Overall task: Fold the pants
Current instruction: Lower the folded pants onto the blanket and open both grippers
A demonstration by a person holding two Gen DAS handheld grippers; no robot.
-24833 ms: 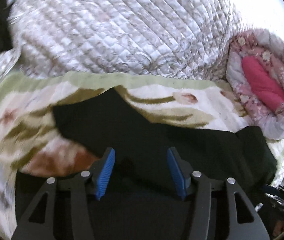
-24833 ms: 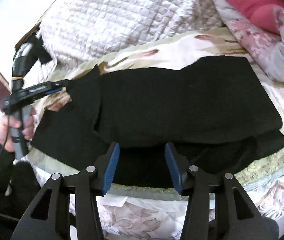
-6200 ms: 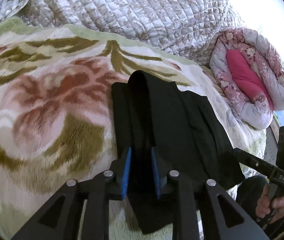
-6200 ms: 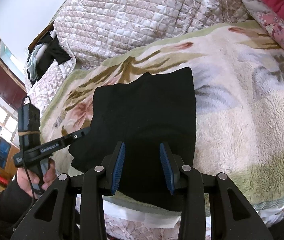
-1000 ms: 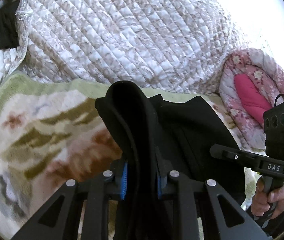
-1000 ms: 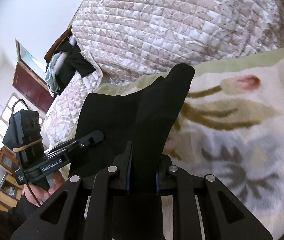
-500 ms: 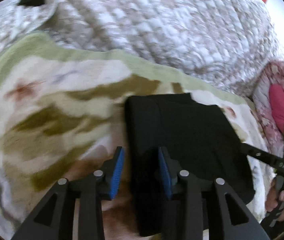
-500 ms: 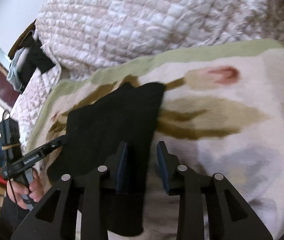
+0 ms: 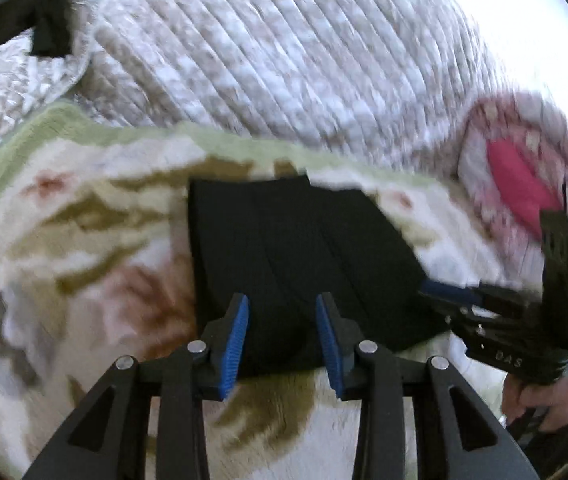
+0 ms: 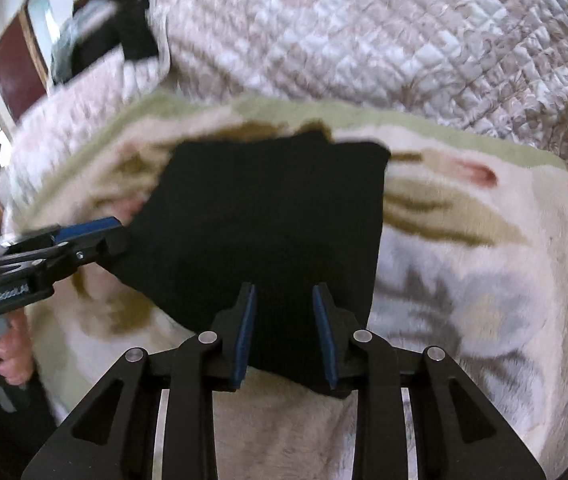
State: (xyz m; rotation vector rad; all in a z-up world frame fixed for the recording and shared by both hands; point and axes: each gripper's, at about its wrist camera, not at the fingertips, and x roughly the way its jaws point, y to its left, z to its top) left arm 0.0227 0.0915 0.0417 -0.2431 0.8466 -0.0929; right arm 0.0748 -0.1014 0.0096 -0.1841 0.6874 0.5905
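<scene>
The black pants (image 9: 296, 248) lie folded into a flat, roughly square stack on the floral fleece blanket (image 9: 84, 248). My left gripper (image 9: 282, 304) hovers open over the stack's near edge, and its blue pads do not press on the cloth. In the right wrist view the same pants (image 10: 268, 208) lie flat, and my right gripper (image 10: 284, 292) stands open over their near edge. Its jaws are closing slightly, the black cloth shows in the gap between them, and the pads stay off it. Each gripper also shows in the other's view, beside a lower corner of the stack.
A quilted beige bedspread (image 9: 284, 60) is heaped behind the blanket. A rolled pink floral quilt (image 9: 516, 192) lies at the right. Dark clothes (image 10: 116, 28) hang at the far left. A hand (image 10: 8, 360) holds the left gripper's handle.
Both grippers had the pants' edge lifted and pinched a second ago. The cloth has since been let go and lies flat, and both pairs of jaws have opened and sunk toward the blanket.
</scene>
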